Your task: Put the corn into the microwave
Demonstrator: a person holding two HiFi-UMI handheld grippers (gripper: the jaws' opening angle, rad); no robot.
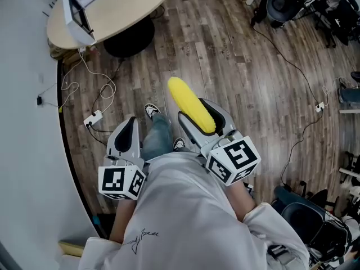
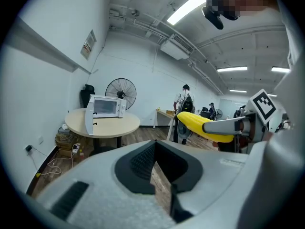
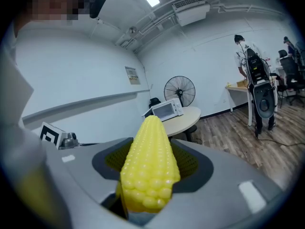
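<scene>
Right grey gripper [image 1: 198, 112] [image 3: 151, 159] pinching yellow knobbly corn cob [image 1: 190, 103] [image 3: 149, 151], tip jutting past jaws. Left grey gripper [image 1: 130, 126] [image 2: 154, 149] pressed together, empty. White microwave [image 1: 77, 11] [image 2: 107, 107] [image 3: 165, 111], door open, well apart on round beige table [image 1: 132, 9] [image 2: 103, 124].

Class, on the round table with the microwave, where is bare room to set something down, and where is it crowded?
The round beige table is bare from the white microwave rightward to its rim. Its left side is crowded by the microwave and its open door. Underneath, cables and a white power strip clutter the floor.
</scene>
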